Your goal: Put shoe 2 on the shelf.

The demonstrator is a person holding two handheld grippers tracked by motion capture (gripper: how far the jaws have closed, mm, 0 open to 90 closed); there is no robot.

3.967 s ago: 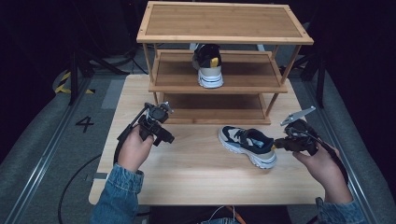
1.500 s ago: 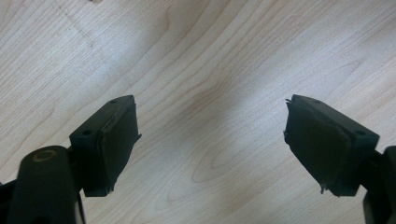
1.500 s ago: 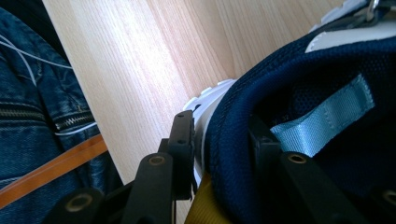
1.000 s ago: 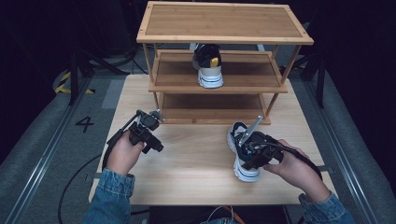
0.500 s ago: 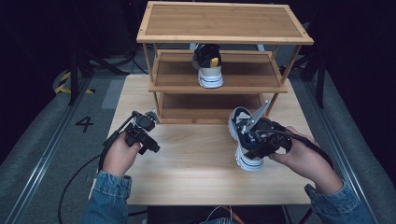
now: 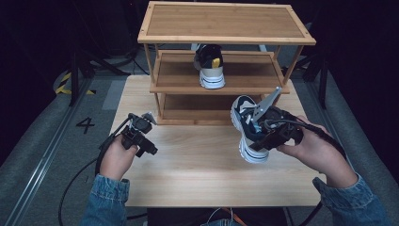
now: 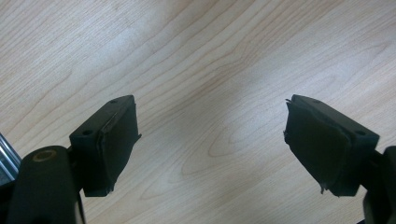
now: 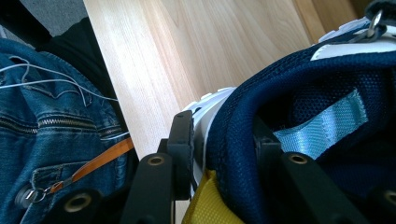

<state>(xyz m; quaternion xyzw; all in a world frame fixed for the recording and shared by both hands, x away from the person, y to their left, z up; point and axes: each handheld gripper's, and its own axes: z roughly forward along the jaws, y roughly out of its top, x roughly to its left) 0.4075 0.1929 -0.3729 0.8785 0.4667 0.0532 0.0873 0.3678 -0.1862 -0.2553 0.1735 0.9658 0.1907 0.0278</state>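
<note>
Right gripper jaws clamped on sneaker collar, left gripper jaws apart

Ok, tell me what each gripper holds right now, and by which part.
The right gripper clamps the navy-and-white mesh sneaker by its padded heel collar, one jaw inside. The left gripper holds nothing, jaws open.

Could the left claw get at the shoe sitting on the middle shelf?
Probably yes. The left claw is open and holds nothing, and the shoe stands alone near the front edge of the shelf, heel toward the person. The rack's open front leaves the way free; the top board only limits coming from above.
</note>
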